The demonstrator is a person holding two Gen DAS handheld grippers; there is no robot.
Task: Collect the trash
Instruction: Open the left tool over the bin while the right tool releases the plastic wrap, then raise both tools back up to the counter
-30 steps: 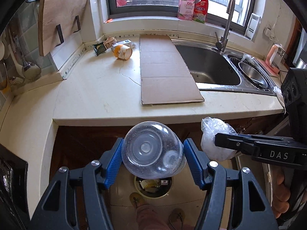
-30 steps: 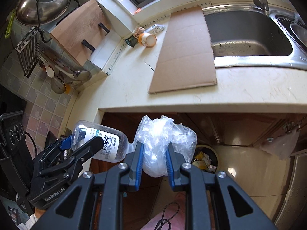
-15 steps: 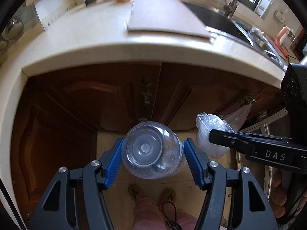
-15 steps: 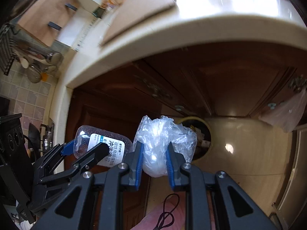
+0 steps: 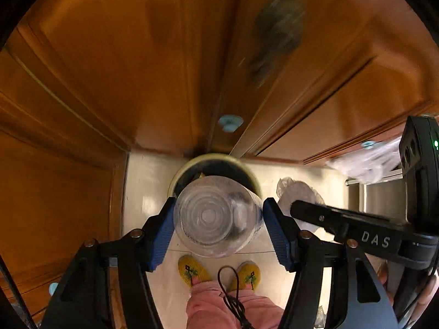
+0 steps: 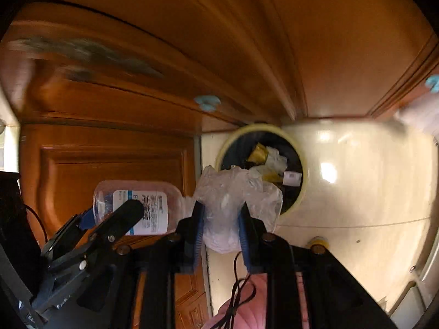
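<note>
Now left gripper (image 5: 218, 216) clamps clear plastic bottle (image 5: 216, 215), right gripper (image 6: 221, 224), jaws just easing open, pinches crumpled clear plastic bag (image 6: 233, 192) over round yellow-rimmed bin (image 6: 300, 161); next, release both inside.

Clear bottle (image 5: 216, 216); crumpled plastic (image 6: 233, 200)

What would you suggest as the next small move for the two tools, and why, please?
Probably carry both a little further over the bin, then open. The left tool clamps the clear bottle just short of the rim; the right tool, whose jaws have just been opening, has the crumpled plastic bag between them.
</note>
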